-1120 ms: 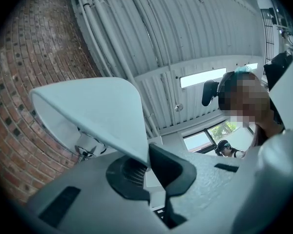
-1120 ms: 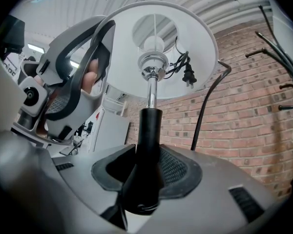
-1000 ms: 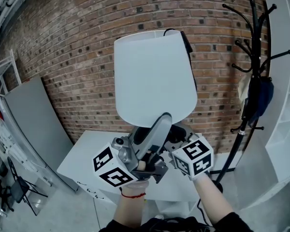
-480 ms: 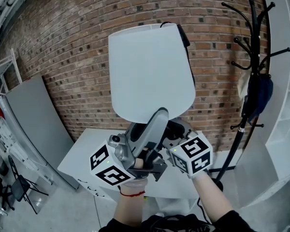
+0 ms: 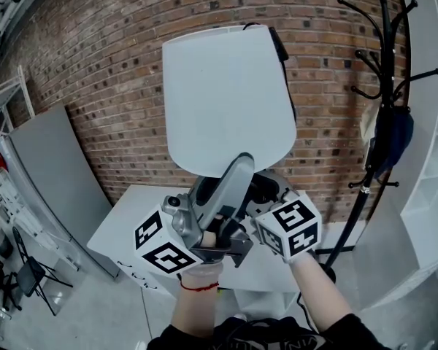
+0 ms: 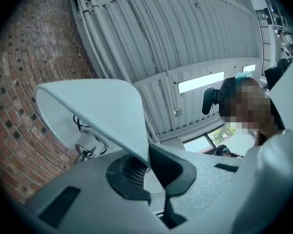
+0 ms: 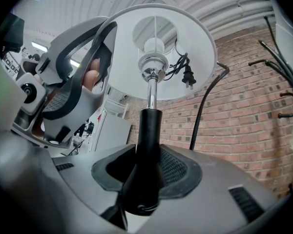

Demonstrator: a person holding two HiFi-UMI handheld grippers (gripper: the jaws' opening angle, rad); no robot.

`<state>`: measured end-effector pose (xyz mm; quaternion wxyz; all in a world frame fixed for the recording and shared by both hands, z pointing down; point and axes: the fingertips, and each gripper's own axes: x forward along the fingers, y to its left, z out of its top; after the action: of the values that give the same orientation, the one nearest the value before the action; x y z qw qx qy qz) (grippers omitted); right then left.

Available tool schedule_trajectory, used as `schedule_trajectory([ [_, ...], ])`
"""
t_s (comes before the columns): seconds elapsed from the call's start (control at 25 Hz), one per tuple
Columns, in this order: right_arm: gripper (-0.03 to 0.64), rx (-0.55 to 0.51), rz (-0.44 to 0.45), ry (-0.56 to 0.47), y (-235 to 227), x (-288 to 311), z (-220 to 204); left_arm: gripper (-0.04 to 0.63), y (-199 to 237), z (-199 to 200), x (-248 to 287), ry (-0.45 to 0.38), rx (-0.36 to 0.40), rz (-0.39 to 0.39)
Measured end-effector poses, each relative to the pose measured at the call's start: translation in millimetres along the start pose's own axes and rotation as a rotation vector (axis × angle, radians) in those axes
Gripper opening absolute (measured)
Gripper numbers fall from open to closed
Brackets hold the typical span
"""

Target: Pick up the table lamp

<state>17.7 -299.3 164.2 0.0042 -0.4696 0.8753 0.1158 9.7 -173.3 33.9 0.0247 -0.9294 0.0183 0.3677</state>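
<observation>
The table lamp is held up in the air in front of the brick wall, with its white shade [image 5: 226, 100] above both grippers. My left gripper [image 6: 147, 165] is shut on the shade's lower rim [image 6: 95, 108]. My right gripper [image 7: 145, 172] is shut on the lamp's black stem [image 7: 147, 135], below the chrome rod and bulb socket [image 7: 150, 65]. The lamp's cord and plug [image 7: 187, 77] hang inside the shade. In the head view the left gripper [image 5: 233, 181] reaches up to the shade, and the right gripper [image 5: 270, 195] sits beside it, its fingertips hidden. The lamp's base is not visible.
A white table [image 5: 124, 232] stands below against the brick wall [image 5: 95, 64]. A black coat rack [image 5: 383, 122] with a dark bag stands at the right, next to a white shelf unit [image 5: 431, 159]. A grey panel [image 5: 51, 173] leans at the left.
The lamp and both grippers have risen a little and shifted slightly left. Both grips are unchanged.
</observation>
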Motion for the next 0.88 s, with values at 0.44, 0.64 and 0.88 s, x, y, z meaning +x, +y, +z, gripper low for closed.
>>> schedule_trajectory([
  [0.44, 0.152, 0.001, -0.001, -0.001, 4.9, -4.7, 0.5, 0.011, -6.3, 0.5, -1.7, -0.001, -0.002, 0.005],
  [0.64, 0.152, -0.002, -0.009, 0.000, 3.3, -6.3, -0.8, 0.011, -6.8, -2.2, -1.0, 0.005, -0.005, 0.007],
  [0.88, 0.152, 0.000, -0.012, 0.007, 0.7, -5.3, -9.2, 0.011, -1.8, -8.6, -4.2, 0.010, -0.015, 0.020],
])
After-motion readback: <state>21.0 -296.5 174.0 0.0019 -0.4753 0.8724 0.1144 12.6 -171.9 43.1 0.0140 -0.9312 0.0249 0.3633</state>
